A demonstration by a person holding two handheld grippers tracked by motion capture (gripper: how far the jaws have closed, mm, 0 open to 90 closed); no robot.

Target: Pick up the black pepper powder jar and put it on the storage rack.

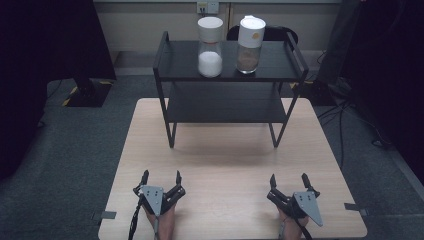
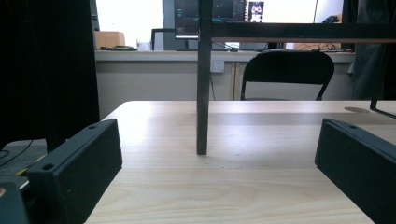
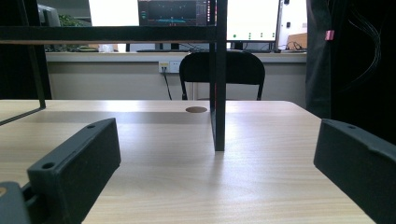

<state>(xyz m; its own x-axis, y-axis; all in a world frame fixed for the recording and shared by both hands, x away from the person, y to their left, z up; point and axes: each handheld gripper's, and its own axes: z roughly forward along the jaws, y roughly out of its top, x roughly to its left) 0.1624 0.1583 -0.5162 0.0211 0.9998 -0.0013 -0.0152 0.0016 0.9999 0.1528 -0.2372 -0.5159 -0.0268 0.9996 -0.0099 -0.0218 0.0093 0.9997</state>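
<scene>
The left gripper (image 1: pixel 161 178) rests at the near left of the table (image 1: pixel 227 165), its jaws spread wide with nothing between them. The right gripper (image 1: pixel 289 181) sits at the near right, jaws likewise wide apart and empty. The two are well apart from each other, both pointing toward the far side.

In the left gripper view, bare tabletop lies between the jaws and a black rack leg (image 2: pixel 202 79) stands ahead. The right gripper view shows the same kind of leg (image 3: pixel 219 79) just ahead of its open jaws.

Beyond both grippers, a black two-tier rack (image 1: pixel 230 100) stands on the far half of the table. On its top shelf two jars stand upright, near each other but apart: a white-lidded jar of white powder (image 1: pixel 210 47) on the left and a white-lidded jar of brown powder (image 1: pixel 249 45) on the right. Both are well apart from the grippers.
</scene>
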